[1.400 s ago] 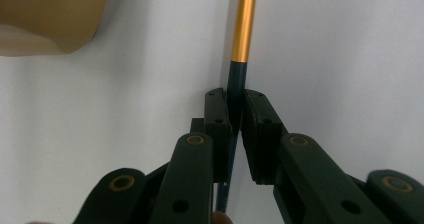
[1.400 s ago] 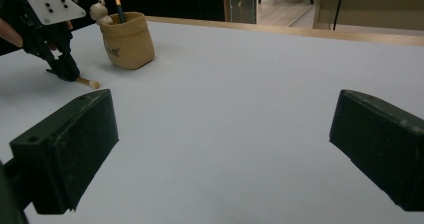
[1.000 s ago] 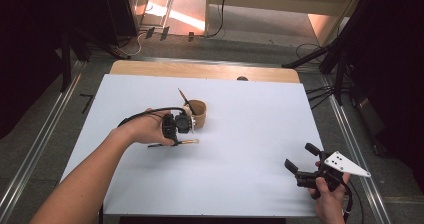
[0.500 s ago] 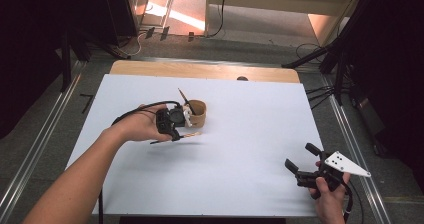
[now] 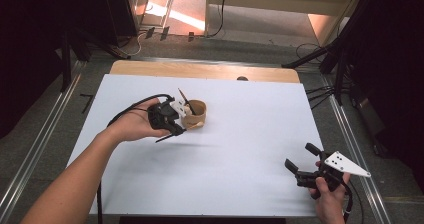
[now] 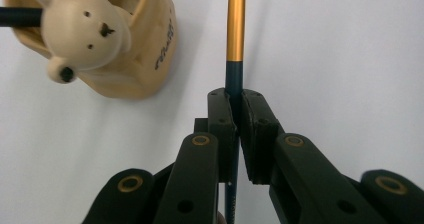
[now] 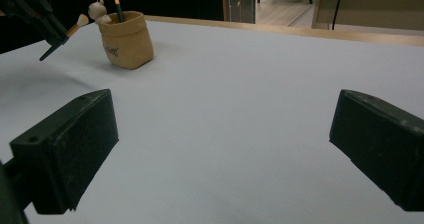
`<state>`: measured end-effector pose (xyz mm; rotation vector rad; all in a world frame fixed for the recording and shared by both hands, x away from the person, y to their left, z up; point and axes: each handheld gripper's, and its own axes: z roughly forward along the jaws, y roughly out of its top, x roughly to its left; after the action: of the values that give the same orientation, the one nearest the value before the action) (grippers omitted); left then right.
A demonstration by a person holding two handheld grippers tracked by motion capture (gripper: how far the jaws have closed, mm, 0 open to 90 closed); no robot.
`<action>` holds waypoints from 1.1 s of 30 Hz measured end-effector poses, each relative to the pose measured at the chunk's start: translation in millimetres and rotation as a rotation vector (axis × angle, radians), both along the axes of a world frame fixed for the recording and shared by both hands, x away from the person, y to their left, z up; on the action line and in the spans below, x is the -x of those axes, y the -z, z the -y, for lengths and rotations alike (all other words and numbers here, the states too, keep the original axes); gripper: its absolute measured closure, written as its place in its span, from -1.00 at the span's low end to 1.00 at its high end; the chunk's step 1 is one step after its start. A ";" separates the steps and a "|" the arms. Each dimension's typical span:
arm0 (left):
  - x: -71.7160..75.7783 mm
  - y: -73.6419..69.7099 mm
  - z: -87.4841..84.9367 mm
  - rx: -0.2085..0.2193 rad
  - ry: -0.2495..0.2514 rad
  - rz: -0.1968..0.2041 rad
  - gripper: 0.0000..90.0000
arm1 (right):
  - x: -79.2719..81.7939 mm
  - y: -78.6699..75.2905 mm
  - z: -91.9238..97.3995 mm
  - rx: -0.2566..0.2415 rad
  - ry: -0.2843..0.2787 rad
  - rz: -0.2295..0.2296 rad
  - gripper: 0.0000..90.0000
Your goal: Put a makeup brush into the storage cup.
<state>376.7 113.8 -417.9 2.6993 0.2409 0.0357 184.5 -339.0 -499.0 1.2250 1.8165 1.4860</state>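
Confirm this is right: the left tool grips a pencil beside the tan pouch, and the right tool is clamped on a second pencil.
Wrong about the right tool: the right gripper view shows its jaws wide apart, holding nothing. The left tool does grip the pencil beside the tan pouch.

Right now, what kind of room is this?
Probably a recording studio or lab, not a home. A white table is ringed by black stands, with cables on the floor, and it holds just a small pen pot.

In the left gripper view the pen runs off the top edge and its lower length hides between the closed jaws, while the beige holder is cropped at the top-left corner.
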 end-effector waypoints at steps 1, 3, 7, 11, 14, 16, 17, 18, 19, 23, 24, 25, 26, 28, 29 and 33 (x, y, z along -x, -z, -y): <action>-0.5 -0.9 -1.1 0.011 0.001 0.002 0.88 | 0.0 0.0 0.0 0.000 0.000 0.000 -1.00; -0.2 -2.1 -3.2 0.041 -0.010 0.004 0.88 | 0.1 0.0 0.0 0.001 0.000 -0.001 -1.00; -0.2 -4.8 -6.7 0.103 -0.033 0.007 0.88 | 0.2 -0.3 -0.2 -0.001 0.001 0.002 -1.00; -0.7 -8.8 -11.0 0.170 -0.056 0.020 0.88 | 0.3 -0.3 -0.2 0.000 0.002 0.003 -1.00; -0.6 -11.3 -12.4 0.199 -0.066 0.022 0.88 | 0.4 -0.4 -0.2 -0.002 0.007 0.001 -1.00; -0.5 -13.1 -12.2 0.218 -0.068 0.017 0.88 | 0.0 -0.2 -0.1 0.001 0.011 0.003 -1.00; -0.3 -14.2 -12.0 0.227 -0.073 0.019 0.88 | -0.1 -0.2 -0.1 0.000 0.011 0.003 -1.00; -0.3 -15.3 -11.9 0.234 -0.079 0.023 0.88 | -0.1 -0.2 -0.1 0.001 0.012 0.003 -1.00; -0.4 -16.4 -11.8 0.242 -0.080 0.024 0.88 | -0.2 -0.3 -0.2 0.001 0.017 0.001 -1.00; -0.7 -18.4 -11.6 0.276 -0.085 0.022 0.88 | 0.0 -0.6 -1.0 0.006 0.015 0.001 -1.00; -0.6 -18.6 -11.6 0.281 -0.087 0.019 0.88 | 0.0 -0.6 -1.2 0.011 0.014 0.001 -1.00; -0.6 -18.6 -11.6 0.287 -0.089 0.020 0.88 | 0.1 -0.6 -1.6 0.012 0.010 -0.001 -1.00; -0.7 -18.6 -11.8 0.293 -0.093 0.020 0.88 | 0.0 -0.5 -1.9 0.014 0.009 -0.002 -1.00; -0.9 -17.9 -12.1 0.305 -0.101 0.019 0.88 | -0.3 -0.2 -2.2 0.012 0.009 -0.002 -1.00; -0.9 -17.9 -12.4 0.308 -0.106 0.022 0.88 | -0.3 -0.3 -2.2 0.011 0.011 -0.002 -1.00; -1.5 -18.1 -13.7 0.337 -0.120 0.025 0.88 | -0.2 -0.2 -1.7 0.013 0.009 0.001 -1.00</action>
<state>378.2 127.5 -399.8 2.3464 0.3660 0.0587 184.7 -337.4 -498.8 1.2251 1.8147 1.4675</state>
